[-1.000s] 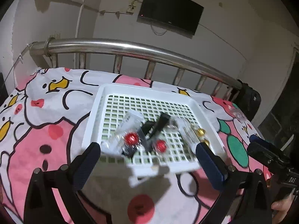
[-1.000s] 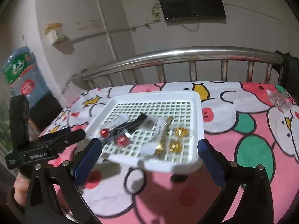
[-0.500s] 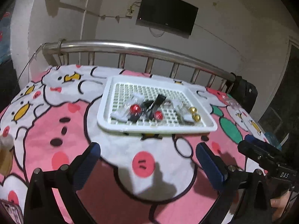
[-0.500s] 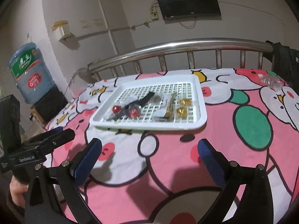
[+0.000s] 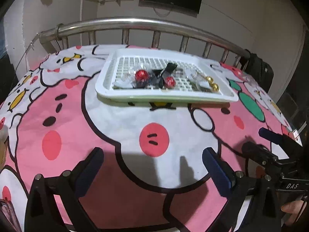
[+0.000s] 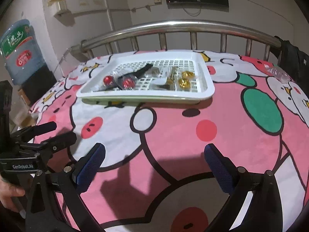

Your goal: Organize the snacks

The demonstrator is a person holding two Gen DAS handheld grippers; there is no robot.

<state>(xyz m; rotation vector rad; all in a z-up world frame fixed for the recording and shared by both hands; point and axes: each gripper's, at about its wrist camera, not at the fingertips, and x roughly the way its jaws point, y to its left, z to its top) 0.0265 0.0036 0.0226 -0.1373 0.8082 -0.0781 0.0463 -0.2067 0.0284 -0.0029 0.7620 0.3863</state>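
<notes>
A white lattice tray (image 5: 108,81) sat at the far side of the pink cartoon-print blanket (image 5: 119,135), near the steel bed rail (image 5: 135,22). In it lay two red foil balls (image 5: 142,75), a black wrapper (image 5: 168,69) and clear wrappers on the left, with two gold foil candies (image 6: 185,79) on the right.

The left gripper (image 5: 152,166) hovered over the near part of the blanket with its jaws spread wide and nothing between them. The right gripper (image 6: 154,162) was likewise wide apart and empty, well short of the tray.

Only the right wrist view showed a blue water jug (image 6: 18,52) at far left, and it showed a crumpled clear wrapper (image 6: 278,73) lying on the blanket right of the tray more plainly. Each view caught the other gripper at its edge, held by a hand (image 6: 9,195).
</notes>
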